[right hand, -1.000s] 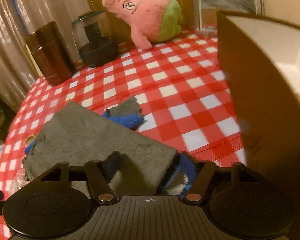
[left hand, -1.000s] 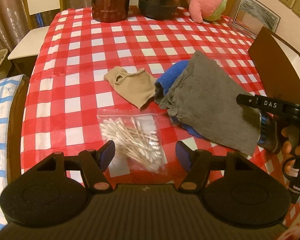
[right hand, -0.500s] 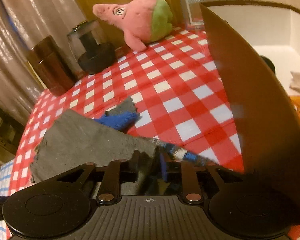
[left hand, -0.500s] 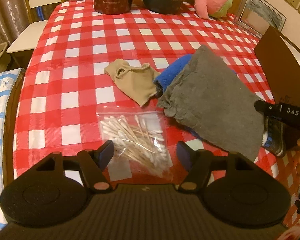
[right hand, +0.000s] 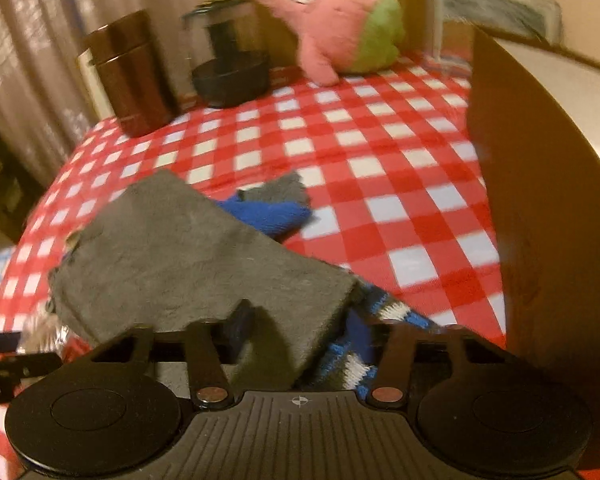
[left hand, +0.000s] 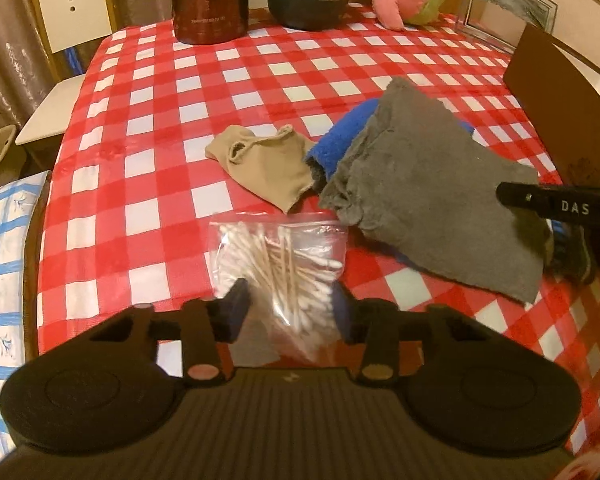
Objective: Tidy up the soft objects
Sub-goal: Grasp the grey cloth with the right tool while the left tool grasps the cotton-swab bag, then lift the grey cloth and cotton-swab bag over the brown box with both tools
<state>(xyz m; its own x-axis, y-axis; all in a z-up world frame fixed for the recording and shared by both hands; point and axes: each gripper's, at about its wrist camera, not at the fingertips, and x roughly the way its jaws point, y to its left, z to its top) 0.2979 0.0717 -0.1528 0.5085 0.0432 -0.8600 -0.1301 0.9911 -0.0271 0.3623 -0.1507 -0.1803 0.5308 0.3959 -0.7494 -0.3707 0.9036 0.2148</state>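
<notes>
The grey fleece cloth [right hand: 188,256] lies flat on the red-and-white checked tablecloth [right hand: 380,168], long axis running away from the right gripper [right hand: 300,332], its near corner between the jaws, which have just been closing and are clamped on it. A blue sock [right hand: 276,212] lies beneath. The brown open box [right hand: 540,208] stands just right. The left gripper [left hand: 286,308] has been closing around a clear bag of cotton swabs [left hand: 284,264]; contact unclear.

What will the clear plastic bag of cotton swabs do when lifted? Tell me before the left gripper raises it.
The clear plastic bag of cotton swabs will probably sag: its film looks thin and wrinkled. The loose swabs likely slide toward the low end. It seems light, yet glossy film may slip from the left gripper, whose jaws have just been closing around it.
</notes>
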